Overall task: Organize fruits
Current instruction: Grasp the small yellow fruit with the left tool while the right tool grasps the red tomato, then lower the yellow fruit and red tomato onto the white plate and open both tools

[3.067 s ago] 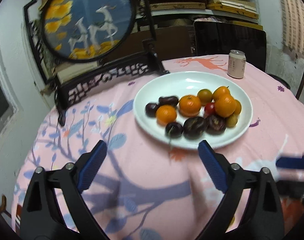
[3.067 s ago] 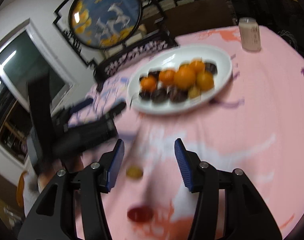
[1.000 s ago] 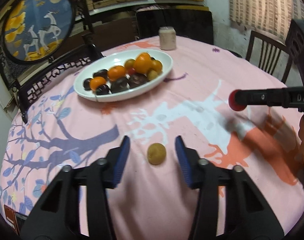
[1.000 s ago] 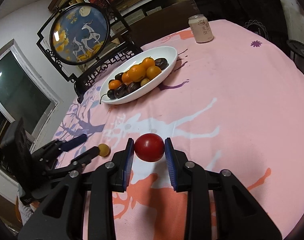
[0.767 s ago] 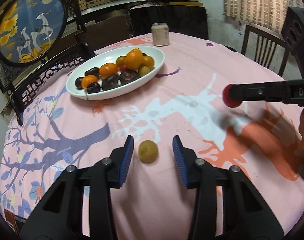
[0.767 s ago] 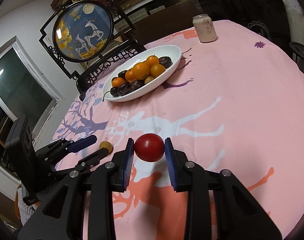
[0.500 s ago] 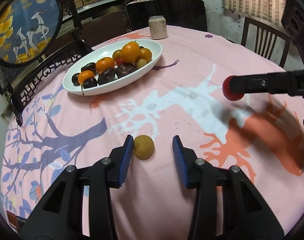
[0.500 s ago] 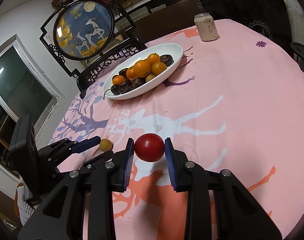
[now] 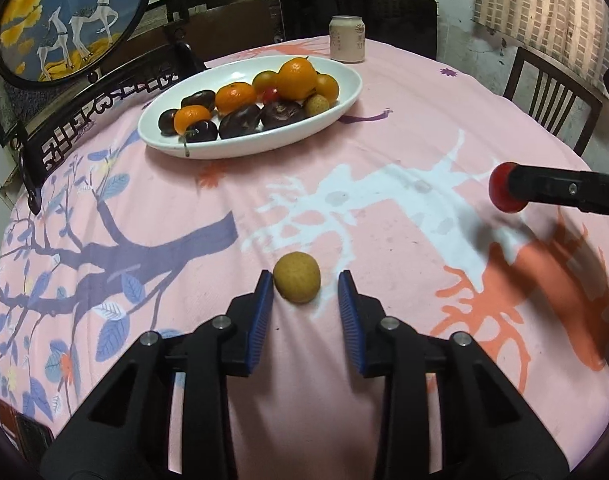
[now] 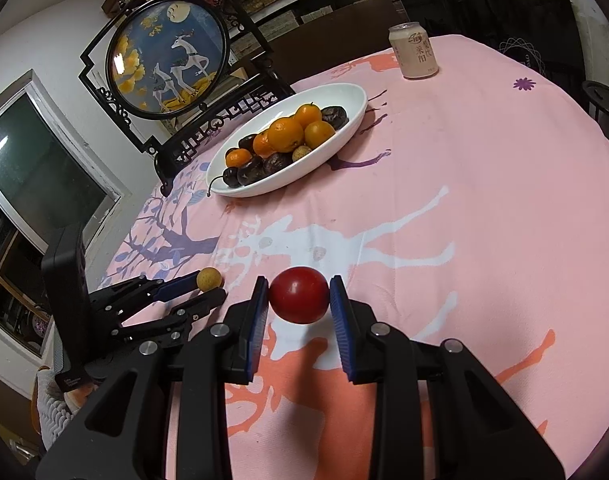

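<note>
A small round tan fruit (image 9: 296, 282) lies on the pink tablecloth between the tips of my left gripper (image 9: 305, 285), which is open; the fruit sits close to the left finger. It also shows in the right wrist view (image 10: 208, 279). My right gripper (image 10: 299, 294) is shut on a red tomato (image 10: 299, 294) and holds it above the cloth; the tomato shows at the right in the left wrist view (image 9: 504, 193). A white oval plate (image 9: 344, 98) with oranges, dark plums and small fruits stands at the far side of the table (image 10: 350, 110).
A drink can (image 9: 347, 44) stands behind the plate. A round deer-painting screen in a black carved stand (image 10: 172, 56) sits at the table's back left. Chairs (image 9: 552, 96) stand beyond the right edge. The table edge curves close at left.
My left gripper has closed in around the tan fruit, which now lies nearer its left finger. My right gripper still holds the tomato, nearly still.
</note>
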Motion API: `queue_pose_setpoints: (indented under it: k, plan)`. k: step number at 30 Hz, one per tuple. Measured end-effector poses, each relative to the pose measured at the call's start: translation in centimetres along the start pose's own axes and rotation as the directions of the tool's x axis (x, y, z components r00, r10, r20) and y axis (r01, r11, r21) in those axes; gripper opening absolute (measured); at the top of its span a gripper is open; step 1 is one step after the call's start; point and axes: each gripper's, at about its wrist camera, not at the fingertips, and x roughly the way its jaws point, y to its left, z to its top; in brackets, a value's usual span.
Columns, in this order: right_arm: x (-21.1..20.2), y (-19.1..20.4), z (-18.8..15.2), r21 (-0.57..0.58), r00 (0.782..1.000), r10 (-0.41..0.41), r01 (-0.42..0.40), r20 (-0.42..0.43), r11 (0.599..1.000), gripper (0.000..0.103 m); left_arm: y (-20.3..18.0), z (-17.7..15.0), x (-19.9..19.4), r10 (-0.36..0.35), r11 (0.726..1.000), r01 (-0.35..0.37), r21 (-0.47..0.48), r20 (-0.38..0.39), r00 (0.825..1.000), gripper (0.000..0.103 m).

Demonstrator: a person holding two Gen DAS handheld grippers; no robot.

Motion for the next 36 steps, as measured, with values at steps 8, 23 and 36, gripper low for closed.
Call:
queue_pose_setpoints:
  k: [8, 23, 36]
  plan:
    - [0.1, 0.2, -0.2, -0.009, 1.000, 0.000, 0.000, -0.008, 1.000, 0.031, 0.4, 0.2, 0.2, -0.013, 1.000, 0.013, -0.027, -0.005, 1.000, 0.026]
    - [0.8, -0.2, 1.3, 0.033, 0.999, 0.013, -0.012, -0.029, 0.999, 0.032, 2.7, 2.7, -2.8, 0.003, 0.994, 0.008, -0.113, 0.097, 0.995, 0.024]
    - [2.8, 4.1, 13.6, -0.004, 0.997, 0.042, -0.042, 0.058, 0.999, 0.032, 9.0, 12.6, -1.8, 0.071, 0.966, -0.023, -0.257, 0.180, 0.981, 0.024]
